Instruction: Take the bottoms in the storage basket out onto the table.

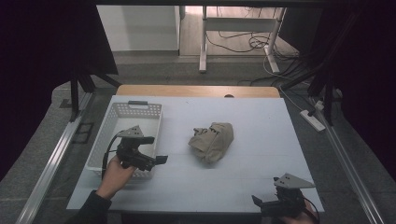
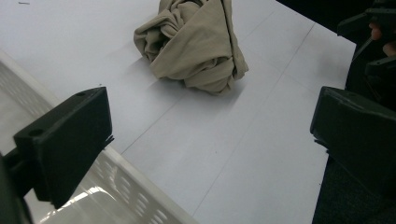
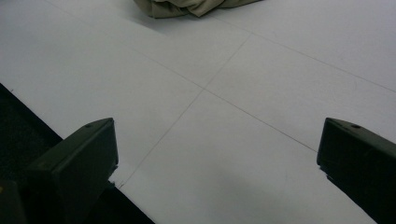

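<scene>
White board covers the table (image 1: 243, 186) in the high view, with grey floor, a desk frame and loose cables beyond its far edge. Near the middle lies a crumpled beige cloth (image 1: 212, 141), touching neither gripper. A white perforated basket (image 1: 122, 122) stands at the left side, and the left gripper (image 1: 161, 159) is held over the basket's near right corner, jaws spread and aimed right toward the cloth. The right gripper (image 1: 258, 201) sits at the near right edge of the table, well apart from the cloth, jaws also parted. From the left gripper view, the two black jaws stand wide apart with nothing between them; the cloth (image 2: 194, 44) lies ahead on the board, and the basket rim (image 2: 135, 186) runs below. From the right gripper view, the jaws are wide open over bare board, the cloth's edge (image 3: 187, 7) at the far top.
</scene>
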Motion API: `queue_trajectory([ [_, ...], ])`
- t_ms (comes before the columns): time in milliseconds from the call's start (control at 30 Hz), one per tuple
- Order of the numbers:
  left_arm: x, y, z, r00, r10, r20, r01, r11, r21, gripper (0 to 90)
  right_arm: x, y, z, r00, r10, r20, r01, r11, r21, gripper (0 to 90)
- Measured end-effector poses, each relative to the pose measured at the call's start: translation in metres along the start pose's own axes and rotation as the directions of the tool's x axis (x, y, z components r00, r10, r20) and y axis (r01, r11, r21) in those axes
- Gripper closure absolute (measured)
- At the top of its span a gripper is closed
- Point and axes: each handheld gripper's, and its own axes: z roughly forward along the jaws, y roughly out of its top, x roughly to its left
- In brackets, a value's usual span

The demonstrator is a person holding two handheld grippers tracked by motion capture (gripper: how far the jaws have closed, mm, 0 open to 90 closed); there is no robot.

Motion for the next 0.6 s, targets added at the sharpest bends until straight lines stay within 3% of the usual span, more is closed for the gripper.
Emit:
queue_trajectory([
  [600, -0.003, -0.014, -0.017, 0.9998, -0.015, -0.012, 0.014, 0.9992, -0.036, 0.0, 0.000, 0.000, 0.000, 1.0000, -0.002, 0.001, 0.002, 1.000, -0.002, 0.0],
])
